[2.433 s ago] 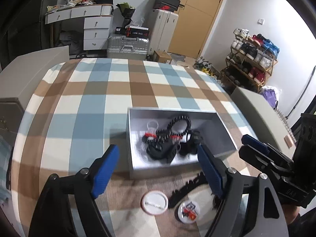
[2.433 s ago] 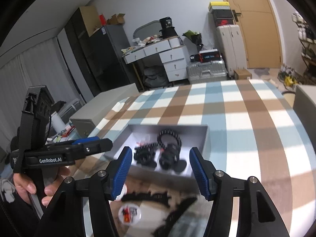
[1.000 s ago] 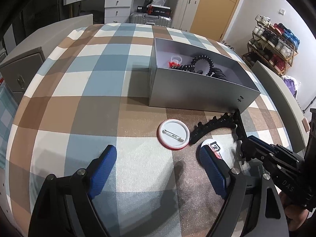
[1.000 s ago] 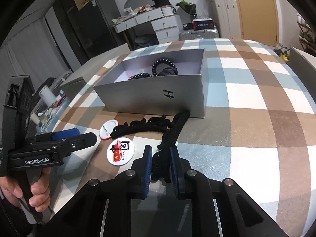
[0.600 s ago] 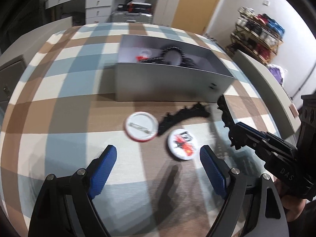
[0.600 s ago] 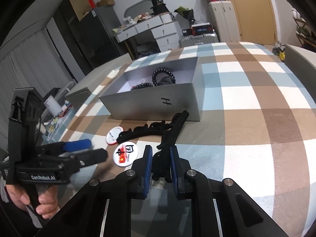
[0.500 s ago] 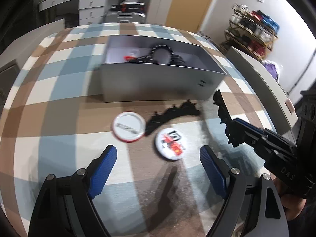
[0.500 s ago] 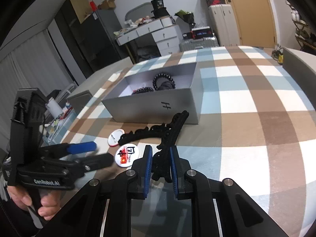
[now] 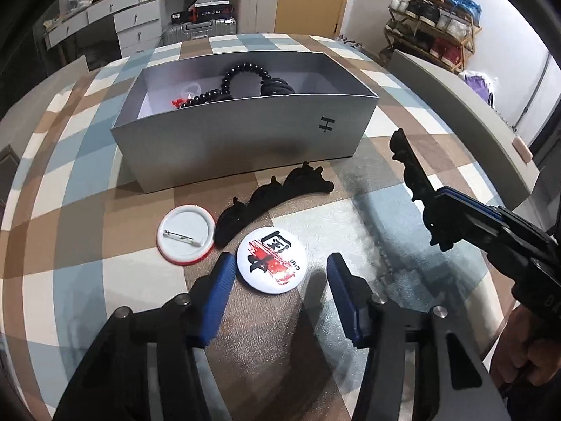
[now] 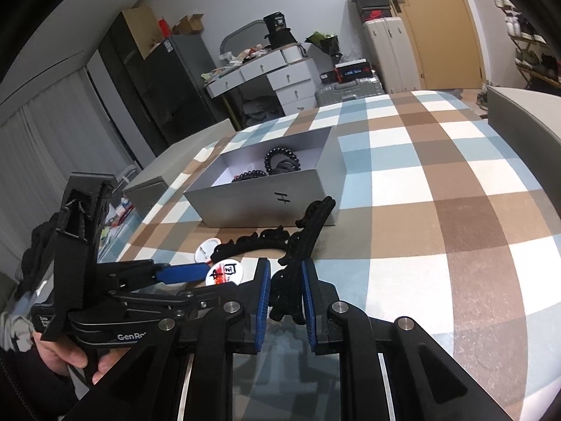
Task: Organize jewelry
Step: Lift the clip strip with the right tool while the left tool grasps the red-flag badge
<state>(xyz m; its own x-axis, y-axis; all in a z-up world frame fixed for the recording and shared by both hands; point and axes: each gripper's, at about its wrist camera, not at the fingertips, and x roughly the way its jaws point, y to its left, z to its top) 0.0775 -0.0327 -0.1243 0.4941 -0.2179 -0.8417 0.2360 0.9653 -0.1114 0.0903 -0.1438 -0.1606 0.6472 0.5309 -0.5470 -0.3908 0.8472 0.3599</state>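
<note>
Left wrist view: a checked tablecloth (image 9: pixel 87 280) carries the grey box (image 9: pixel 245 147), beads already inside. Your left gripper (image 9: pixel 277 280) has just been closing, jaws straddling the printed badge (image 9: pixel 271 259) without pressing it yet. The overturned badge (image 9: pixel 186 236) and a black hair clip (image 9: pixel 270 196) lie just beside.

Right wrist view: same cloth, cluttered bedroom behind. Your right gripper (image 10: pixel 284 296) is clenched on the second black clip (image 10: pixel 301 242), lifted clear. This looks like mid-collection; next, carry it over the box rim and let go.
</note>
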